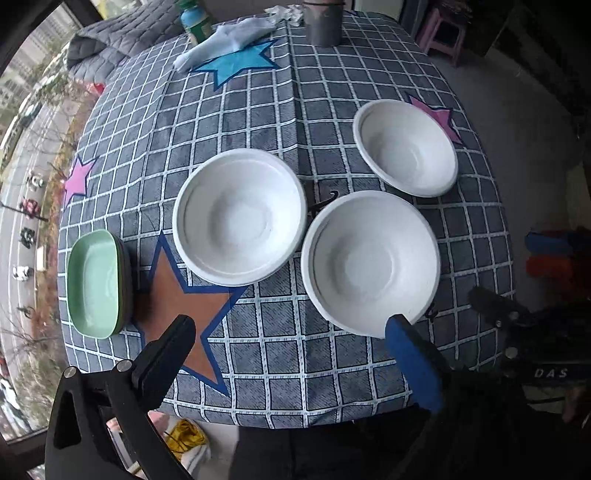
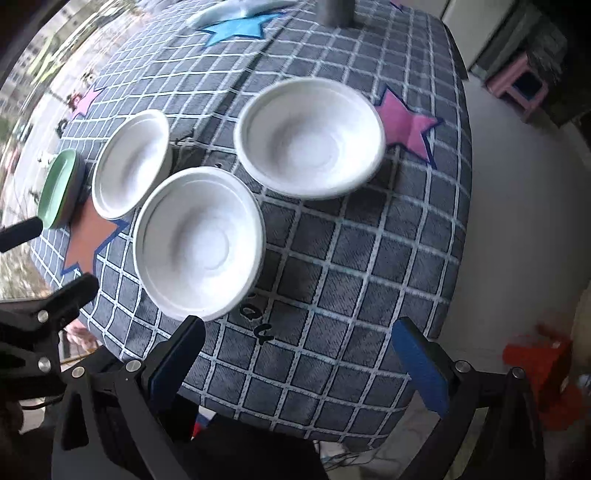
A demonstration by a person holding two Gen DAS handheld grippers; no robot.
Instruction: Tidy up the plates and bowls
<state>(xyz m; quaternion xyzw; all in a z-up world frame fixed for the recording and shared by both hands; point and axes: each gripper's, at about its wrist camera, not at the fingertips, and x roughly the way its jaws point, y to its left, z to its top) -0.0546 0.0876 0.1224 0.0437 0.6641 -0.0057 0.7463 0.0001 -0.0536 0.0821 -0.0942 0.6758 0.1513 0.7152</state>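
Three white bowls stand upright on the checked tablecloth (image 1: pixel 280 354): a middle bowl (image 1: pixel 239 217), a near bowl (image 1: pixel 369 261) and a far right bowl (image 1: pixel 405 147). A stack of green plates (image 1: pixel 96 283) sits at the table's left edge. My left gripper (image 1: pixel 291 332) hangs open above the near table, nothing between its fingers; its blue pad overlaps the near bowl's rim in the picture. In the right wrist view the same bowls (image 2: pixel 199 242) (image 2: pixel 131 164) (image 2: pixel 309 137) and the green plates (image 2: pixel 59 188) show. My right gripper (image 2: pixel 299 336) is open above bare cloth.
At the far side stand a grey metal cup (image 1: pixel 324 23), a green bottle (image 1: pixel 197 22), a white cloth (image 1: pixel 225 40) and a grey quilt (image 1: pixel 110 37). Star patches dot the cloth. The table drops off on the right to floor with a pink stool (image 1: pixel 443 33).
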